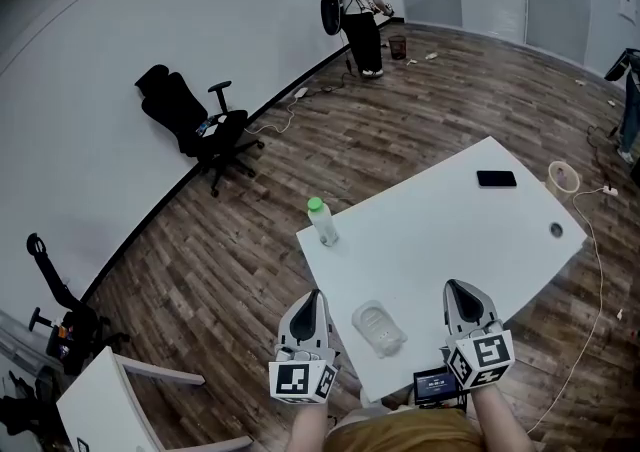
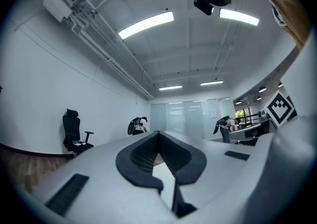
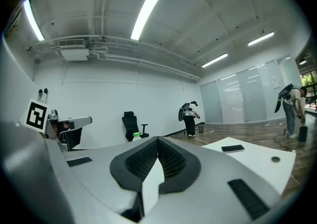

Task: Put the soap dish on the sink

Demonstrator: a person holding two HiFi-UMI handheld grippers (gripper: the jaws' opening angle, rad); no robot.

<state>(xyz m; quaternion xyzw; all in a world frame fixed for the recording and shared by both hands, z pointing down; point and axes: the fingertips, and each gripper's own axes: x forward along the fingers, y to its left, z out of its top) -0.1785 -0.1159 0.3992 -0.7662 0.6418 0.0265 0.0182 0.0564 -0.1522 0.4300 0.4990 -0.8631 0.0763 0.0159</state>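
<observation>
The table (image 1: 450, 230) bears a faint soap dish (image 1: 379, 328) between clenched empty left claw (image 1: 315, 294) and right claw (image 1: 453, 285).

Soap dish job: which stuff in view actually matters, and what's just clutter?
Belongs to the job:
- soap dish
- left hand-held gripper and right hand-held gripper, both shut and empty
- no sink is in view

Just lying about:
- bottle
- phone
- tape roll
- office chair
</observation>
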